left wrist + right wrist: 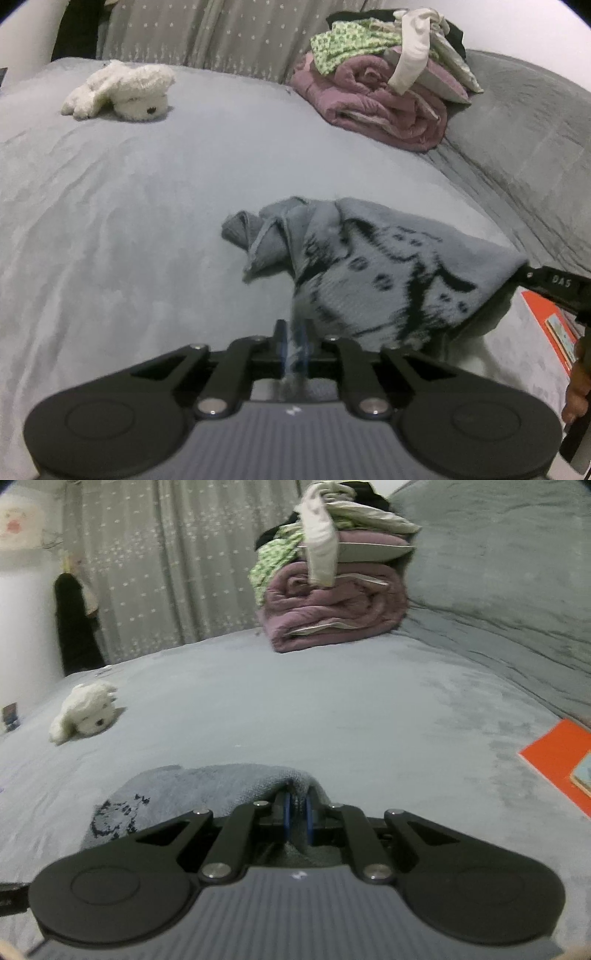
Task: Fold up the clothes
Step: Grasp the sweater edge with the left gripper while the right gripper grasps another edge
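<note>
Both grippers are pinching the same garment: the left gripper [293, 341] has its fingers pressed together on an edge of the grey patterned sweater [373, 273], and the right gripper [300, 814] is likewise closed on a bunched fold of it, so the cloth hangs stretched between the two above the near edge of the bed [129, 206]. This reads as the opening step of a fold, the piece lifted and held by two points but not yet laid flat (one loose sleeve or flap dangles toward the middle of the bed). The next move likely calls for drawing the grippers apart to take out the slack, then lowering the sweater onto the open grey sheet. Toward the bed's far edge lies a white plush toy [122, 90], and at the far right corner a pile of clothes [384, 74] sits on a rolled mauve quilt. An orange book [561, 757] rests at the right edge; a pale curtain [166, 565] hangs behind.
</note>
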The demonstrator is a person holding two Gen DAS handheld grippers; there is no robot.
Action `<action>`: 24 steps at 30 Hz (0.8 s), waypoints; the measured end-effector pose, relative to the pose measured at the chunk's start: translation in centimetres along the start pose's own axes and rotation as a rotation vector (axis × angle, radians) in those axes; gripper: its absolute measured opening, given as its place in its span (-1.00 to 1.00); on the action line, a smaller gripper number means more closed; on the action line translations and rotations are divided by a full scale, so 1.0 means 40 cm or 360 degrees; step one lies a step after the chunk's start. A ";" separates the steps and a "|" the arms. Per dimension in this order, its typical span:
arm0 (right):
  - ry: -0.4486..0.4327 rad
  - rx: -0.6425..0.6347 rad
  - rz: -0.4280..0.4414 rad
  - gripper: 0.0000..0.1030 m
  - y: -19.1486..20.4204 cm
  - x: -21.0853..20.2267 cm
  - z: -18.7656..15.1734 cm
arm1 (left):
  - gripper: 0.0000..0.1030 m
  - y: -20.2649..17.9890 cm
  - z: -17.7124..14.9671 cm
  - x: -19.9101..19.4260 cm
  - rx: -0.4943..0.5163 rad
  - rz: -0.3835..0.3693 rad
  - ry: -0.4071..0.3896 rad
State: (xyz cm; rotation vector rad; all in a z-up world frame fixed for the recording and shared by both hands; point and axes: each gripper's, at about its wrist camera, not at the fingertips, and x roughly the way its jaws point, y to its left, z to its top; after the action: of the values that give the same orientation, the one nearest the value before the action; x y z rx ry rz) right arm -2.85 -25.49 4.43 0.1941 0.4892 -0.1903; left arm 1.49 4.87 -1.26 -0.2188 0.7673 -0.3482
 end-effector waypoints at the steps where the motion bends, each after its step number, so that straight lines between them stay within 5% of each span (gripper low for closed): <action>1: -0.0001 0.0005 -0.0020 -0.82 -0.012 -0.001 0.000 | -0.42 -0.001 -0.001 0.003 0.0000 -0.0003 0.0010; 7: 0.0021 0.0030 -0.0144 -0.83 -0.093 -0.011 -0.013 | -0.10 -0.016 -0.007 0.022 0.0023 -0.0062 0.0081; 17: 0.0205 0.0104 -0.0277 -0.83 -0.194 0.011 -0.073 | -0.07 -0.065 -0.042 0.068 0.0133 -0.0061 0.0192; 21: 0.0205 0.0041 -0.0243 -0.73 -0.176 -0.002 -0.083 | -0.19 -0.081 -0.049 0.077 0.0181 -0.0034 0.0190; 24: 0.0188 0.0012 -0.0207 -0.63 -0.162 -0.018 -0.081 | -0.61 -0.087 -0.045 0.077 0.0188 -0.0019 0.0180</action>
State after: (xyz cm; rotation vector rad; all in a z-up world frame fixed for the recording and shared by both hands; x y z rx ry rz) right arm -6.38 -30.88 1.06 0.1814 0.6193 -0.3091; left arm 1.47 0.35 -3.39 -0.0932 0.8544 -0.4185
